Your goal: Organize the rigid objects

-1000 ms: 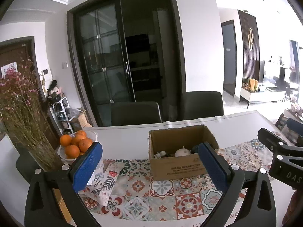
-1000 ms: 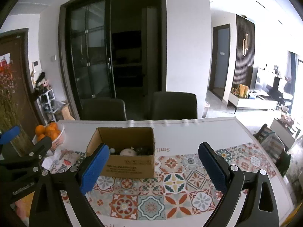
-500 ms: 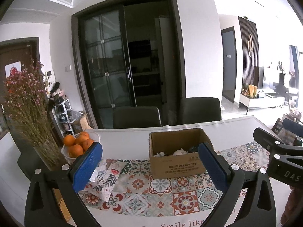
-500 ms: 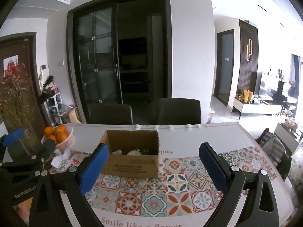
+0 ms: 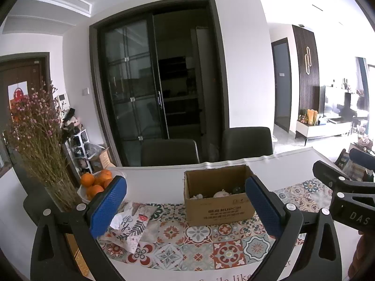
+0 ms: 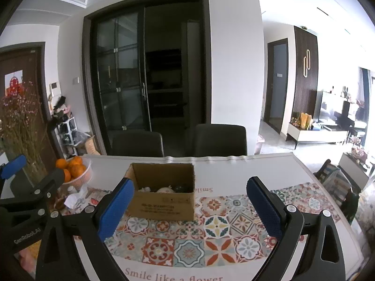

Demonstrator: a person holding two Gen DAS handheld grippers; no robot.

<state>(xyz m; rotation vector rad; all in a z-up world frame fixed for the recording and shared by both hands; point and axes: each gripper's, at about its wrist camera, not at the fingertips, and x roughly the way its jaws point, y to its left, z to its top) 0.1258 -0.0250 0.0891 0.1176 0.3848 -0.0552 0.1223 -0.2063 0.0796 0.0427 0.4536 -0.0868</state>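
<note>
An open cardboard box (image 5: 216,201) stands on the patterned tablecloth (image 5: 199,250); it also shows in the right wrist view (image 6: 161,205). Small rigid objects lie inside it: white figures (image 5: 219,194) and a dark round one (image 5: 238,190). My left gripper (image 5: 185,208) is open and empty, held above the table's near side, short of the box. My right gripper (image 6: 189,208) is open and empty, also short of the box. Each gripper shows at the edge of the other's view.
A bowl of oranges (image 5: 96,183) and a vase of dried flowers (image 5: 39,140) stand at the left. A patterned tissue pack (image 5: 131,224) lies left of the box. Two dark chairs (image 5: 170,152) stand behind the table. The table's right edge (image 6: 323,194) is near.
Both grippers have pulled back and risen from the box, so it looks smaller and farther. Both stay open and empty.
</note>
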